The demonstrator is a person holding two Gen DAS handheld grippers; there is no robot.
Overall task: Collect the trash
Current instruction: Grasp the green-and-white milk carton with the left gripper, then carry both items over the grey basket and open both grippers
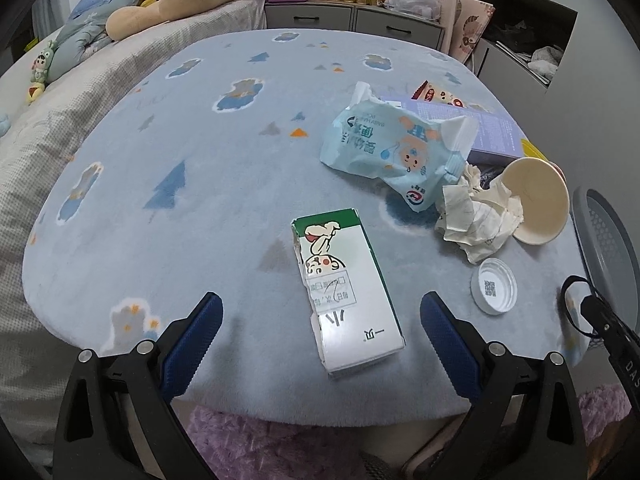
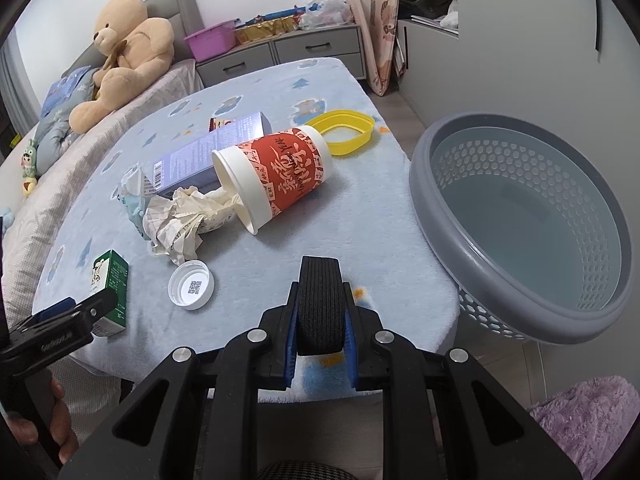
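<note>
A green and white carton [image 1: 348, 292] lies on the blue blanket-covered table [image 1: 200, 220], between the wide-apart fingers of my left gripper [image 1: 320, 300], which is open and not touching it. My right gripper [image 2: 320, 304] is shut on a black woven band [image 2: 320, 300] near the table's front edge. Beyond it lie a white cap [image 2: 191, 285], crumpled paper [image 2: 184, 216], a tipped red and white paper cup [image 2: 280, 172], a purple box [image 2: 212, 148] and a yellow ring [image 2: 344, 132]. A light blue wipes pack [image 1: 396, 148] lies behind the carton.
A grey perforated basket [image 2: 520, 232] stands just off the table's right edge. A bed with a teddy bear [image 2: 124, 52] runs along the left. Grey drawers [image 2: 280, 56] stand behind the table. A purple fluffy rug [image 2: 592, 420] lies on the floor.
</note>
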